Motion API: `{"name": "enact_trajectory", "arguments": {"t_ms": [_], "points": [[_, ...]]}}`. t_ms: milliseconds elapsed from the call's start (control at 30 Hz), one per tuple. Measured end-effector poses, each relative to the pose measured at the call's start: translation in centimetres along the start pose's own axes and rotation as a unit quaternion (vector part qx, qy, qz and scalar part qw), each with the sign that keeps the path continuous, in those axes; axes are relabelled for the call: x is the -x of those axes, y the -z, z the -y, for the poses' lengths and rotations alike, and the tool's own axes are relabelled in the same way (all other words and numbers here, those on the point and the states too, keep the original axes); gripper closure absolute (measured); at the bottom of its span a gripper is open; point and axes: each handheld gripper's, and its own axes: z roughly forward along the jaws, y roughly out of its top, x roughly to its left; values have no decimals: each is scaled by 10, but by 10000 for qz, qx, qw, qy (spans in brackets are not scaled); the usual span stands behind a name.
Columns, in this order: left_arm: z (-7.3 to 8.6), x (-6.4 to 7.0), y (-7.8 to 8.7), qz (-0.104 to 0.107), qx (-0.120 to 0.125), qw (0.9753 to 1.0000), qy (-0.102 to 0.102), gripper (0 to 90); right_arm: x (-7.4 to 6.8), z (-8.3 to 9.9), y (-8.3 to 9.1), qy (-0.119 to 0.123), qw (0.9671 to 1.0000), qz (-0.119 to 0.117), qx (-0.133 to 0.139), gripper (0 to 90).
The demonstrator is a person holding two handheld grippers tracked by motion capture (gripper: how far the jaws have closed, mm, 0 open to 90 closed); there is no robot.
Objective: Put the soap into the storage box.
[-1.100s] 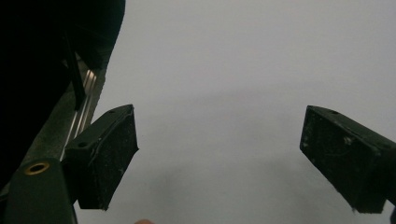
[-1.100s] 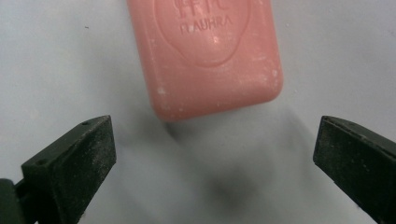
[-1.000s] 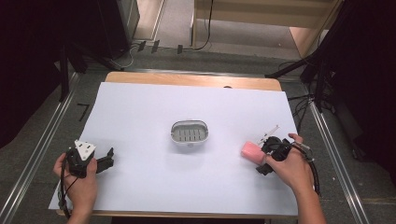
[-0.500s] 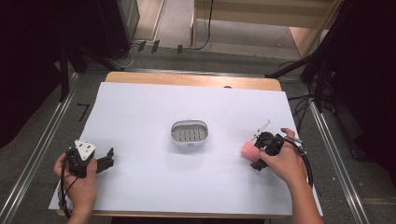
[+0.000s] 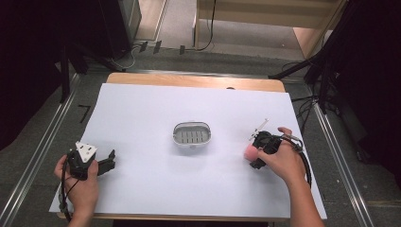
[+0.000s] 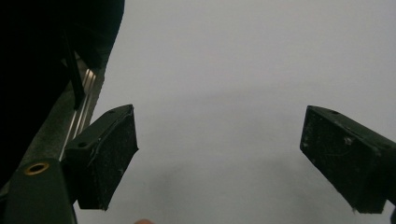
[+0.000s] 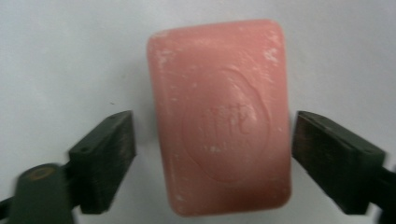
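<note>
**Pink soap bar between parted right jaws**

High view: soap dish [image 5: 191, 134] mid-sheet; right gripper [image 5: 255, 152] right of it at the pink soap bar [image 5: 249, 151]; left gripper [image 5: 106, 164] far left of dish.

Left gripper view: jaws wide apart over bare paper [image 6: 224, 70].

Right gripper view: soap bar [image 7: 219, 114] flat between spread jaws, small gaps either side.

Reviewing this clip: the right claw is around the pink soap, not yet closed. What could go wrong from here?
1. The soap sits off-centre between the open right claw jaws, nearer the right one, so closing may push or twist it on the table.
2. Its smooth, rounded edges could let it slip.
3. The dish is small; a skewed soap might catch its rim.
</note>
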Motion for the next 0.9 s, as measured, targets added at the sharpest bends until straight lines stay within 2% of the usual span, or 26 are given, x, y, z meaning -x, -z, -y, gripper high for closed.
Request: {"name": "enact_trajectory", "arguments": {"t_ms": [167,467,700,900], "points": [[0,0,0,2,-2,10000,1,117,0,-3,0,28,9999,-131,25,244],[0,0,0,5,-16,10000,-5,117,4,-3,2,-9,9998,-184,-26,365],[0,0,0,7,-23,10000,-16,117,4,-8,2,-27,9999,-136,-1,373],[0,0,0,4,-16,10000,-5,117,6,-12,0,-48,9998,-184,-59,385]]}}
